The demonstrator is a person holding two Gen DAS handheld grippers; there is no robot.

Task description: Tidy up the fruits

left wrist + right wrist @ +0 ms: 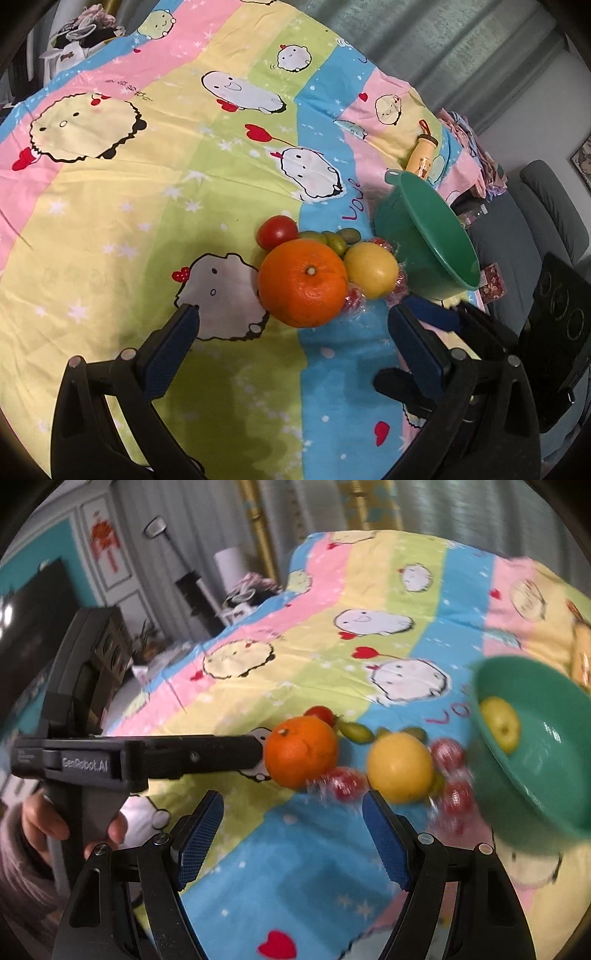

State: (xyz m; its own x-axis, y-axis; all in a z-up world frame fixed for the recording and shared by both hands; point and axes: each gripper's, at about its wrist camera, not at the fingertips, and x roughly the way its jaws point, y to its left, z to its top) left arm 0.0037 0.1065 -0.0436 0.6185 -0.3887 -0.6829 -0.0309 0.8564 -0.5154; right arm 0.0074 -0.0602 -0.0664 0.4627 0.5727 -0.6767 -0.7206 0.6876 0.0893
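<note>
- My left gripper (291, 328) has its jaws spread wide and holds nothing; the orange (303, 282) sits just ahead, between the blue pads and slightly beyond their tips.
- My right gripper (291, 812) is wide open too and empty, aimed at the gap between the orange and the yellow fruit (400, 768).
- The fruit lies in one cluster on the sheet (147, 221): orange, yellow fruit, a tomato (277, 231), small green fruits (332, 238) and red wrapped ones (345, 784).
- The green bowl (554, 775) stands tilted just right of the pile, with one yellow-green fruit (500, 723) already inside.
- I judge the sorting barely begun: one piece in, the rest waiting.
- Next, I think, my left should ease forward until the pads flank the orange, close gently, then carry it to the bowl. It is big and round, so a centred grip matters.
- Readable writing: "GenRobot.AI" on the left gripper's body in the right view, and "LOVE" printed on the sheet.
</note>
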